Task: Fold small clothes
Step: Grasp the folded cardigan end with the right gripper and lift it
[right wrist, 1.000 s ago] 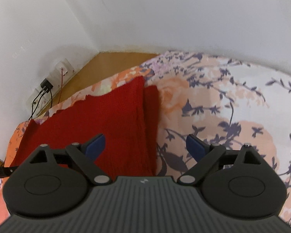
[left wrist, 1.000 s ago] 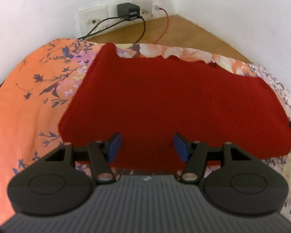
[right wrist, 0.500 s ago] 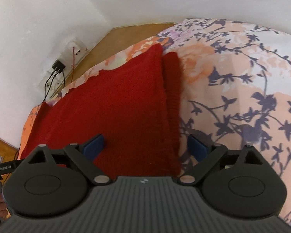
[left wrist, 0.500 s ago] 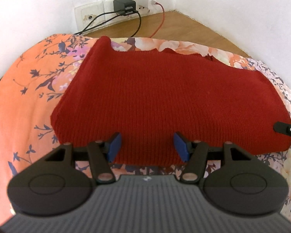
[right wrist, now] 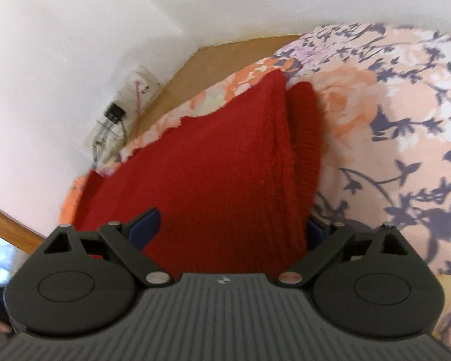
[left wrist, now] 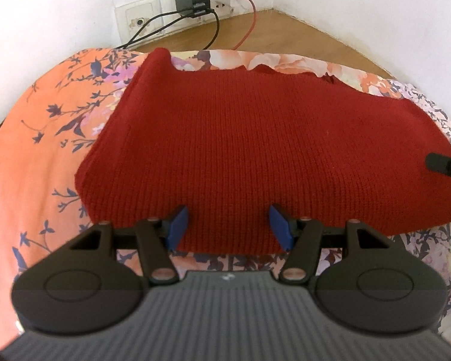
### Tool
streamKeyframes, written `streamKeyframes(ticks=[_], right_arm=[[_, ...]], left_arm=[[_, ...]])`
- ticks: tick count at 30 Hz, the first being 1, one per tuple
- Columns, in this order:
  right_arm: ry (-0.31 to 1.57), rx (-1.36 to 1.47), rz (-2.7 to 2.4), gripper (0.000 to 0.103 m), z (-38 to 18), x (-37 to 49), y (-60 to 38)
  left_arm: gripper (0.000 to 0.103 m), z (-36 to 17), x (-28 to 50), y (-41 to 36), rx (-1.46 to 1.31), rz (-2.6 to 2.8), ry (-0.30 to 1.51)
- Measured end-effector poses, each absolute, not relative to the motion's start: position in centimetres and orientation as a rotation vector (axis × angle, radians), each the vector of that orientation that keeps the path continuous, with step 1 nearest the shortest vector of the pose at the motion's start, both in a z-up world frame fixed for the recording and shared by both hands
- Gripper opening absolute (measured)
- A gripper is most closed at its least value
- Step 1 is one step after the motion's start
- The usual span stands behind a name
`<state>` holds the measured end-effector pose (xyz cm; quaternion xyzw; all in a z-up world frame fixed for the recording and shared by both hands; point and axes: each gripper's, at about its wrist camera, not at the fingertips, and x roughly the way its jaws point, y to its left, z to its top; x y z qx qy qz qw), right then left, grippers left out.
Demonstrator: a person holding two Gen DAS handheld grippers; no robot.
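1. Left gripper (left wrist: 228,225): jaws stand partly open over the near hem of the red knit sweater (left wrist: 255,150). Blue pads (left wrist: 176,225) flank a strip of knit without pinching it. Nothing is held. Judged: it is placed at the hem to take hold there for the next fold.

2. Right gripper (right wrist: 233,230): jaws wide, straddling the near right corner of the same sweater (right wrist: 210,180). The left pad (right wrist: 144,225) sits over the knit; the right pad is half hidden behind the folded edge. Probably no grip yet, though the frame is blurred here.

3. Task item: the sweater lies flat on the floral bedsheet (left wrist: 45,150), already doubled into a rough rectangle, its far edge near the end of the bed.

4. Left view only: the full width of the sweater, a plain top face, and the tip of the right gripper entering at the right margin. Beyond, a wall socket strip (left wrist: 177,9) with a black charger (left wrist: 192,1) and cables.

5. Right view only: a tucked sleeve or layer (right wrist: 306,132) showing beside the right fold line, so the stack is at least two layers. Judged: both claws must catch all layers.
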<state>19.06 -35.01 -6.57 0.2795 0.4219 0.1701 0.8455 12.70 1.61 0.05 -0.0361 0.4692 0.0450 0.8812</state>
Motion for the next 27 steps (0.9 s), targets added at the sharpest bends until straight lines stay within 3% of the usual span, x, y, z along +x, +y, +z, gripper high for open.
streamKeyframes(ticks=[3,5,8,27], right_arm=[[0.862,0.652,0.372,0.077,-6.2,19.3,-35.9],[0.845,0.685,0.383,0.055,-6.1,19.2,-36.6],[0.841,0.714,0.395,0.044,-6.1,19.3,-37.2],[0.705,0.588,0.393,0.035,2.7,17.5,-29.6]], left_arm=[[0.061,0.1,12.6,1.6,-0.072,0.097,0.978],[0.061,0.2,12.6,1.5,-0.072,0.102,0.98],[0.061,0.6,12.8,1.5,-0.05,0.099,0.989],[0.061,2.3,11.5,7.9,0.038,0.051,0.956]])
